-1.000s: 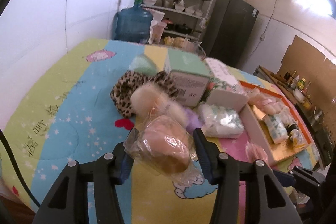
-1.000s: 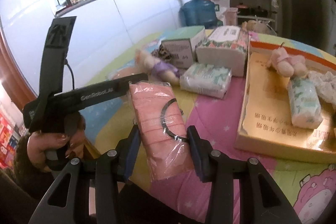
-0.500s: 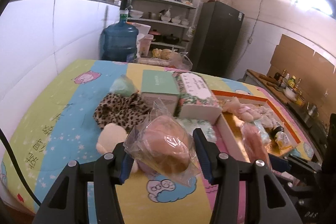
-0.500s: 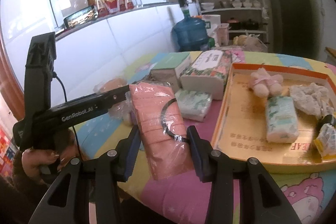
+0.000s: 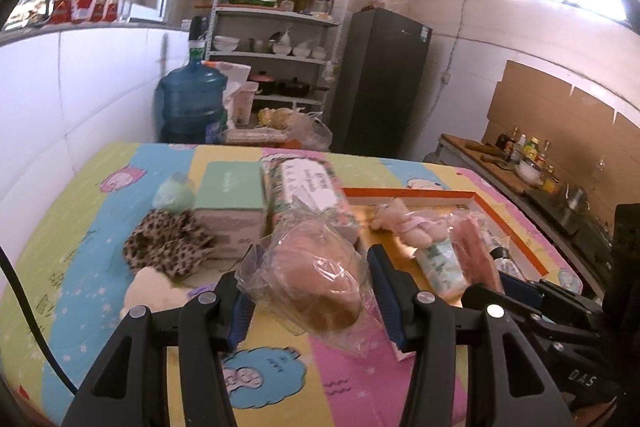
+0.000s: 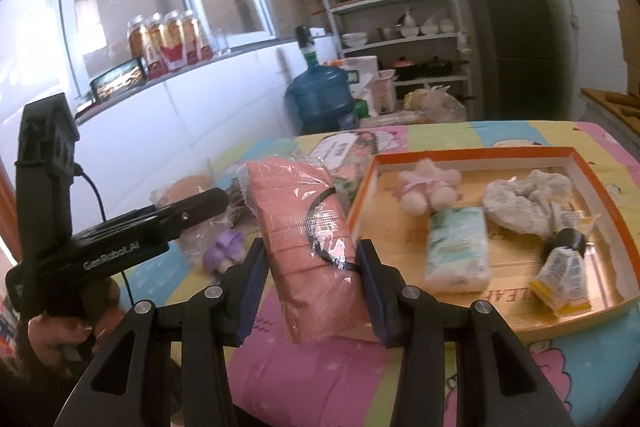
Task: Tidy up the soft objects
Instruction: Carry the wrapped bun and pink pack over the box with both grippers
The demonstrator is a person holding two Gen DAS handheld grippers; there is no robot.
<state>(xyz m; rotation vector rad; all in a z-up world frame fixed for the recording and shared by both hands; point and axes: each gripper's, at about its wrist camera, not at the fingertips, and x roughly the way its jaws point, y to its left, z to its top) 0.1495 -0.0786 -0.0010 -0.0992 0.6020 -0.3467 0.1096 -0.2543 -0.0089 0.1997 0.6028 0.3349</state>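
My left gripper point(image 5: 310, 301) is shut on a peach soft ball in a clear bag point(image 5: 316, 283), held above the table left of the orange-rimmed tray point(image 5: 408, 193). My right gripper point(image 6: 312, 285) is shut on a pink pack in clear wrap point(image 6: 308, 243), held near the tray's left edge point(image 6: 360, 203); the pack also shows in the left wrist view point(image 5: 476, 247). The tray holds a pink plush point(image 6: 428, 187), a tissue pack point(image 6: 458, 247), a white cloth point(image 6: 524, 199) and a small yellow packet point(image 6: 562, 277).
On the colourful tablecloth point(image 5: 80, 235) lie a leopard-print cloth point(image 5: 168, 247), a green box point(image 5: 230, 199), a floral tissue box point(image 5: 304, 183), a cream plush point(image 5: 150, 289) and a purple toy point(image 6: 228, 251). A water jug point(image 5: 192, 107), shelves point(image 5: 280, 51) and a fridge point(image 5: 380, 79) stand behind.
Both grippers have risen and moved right toward the tray, each still holding its item. The pink pack now hangs at the tray's left edge.
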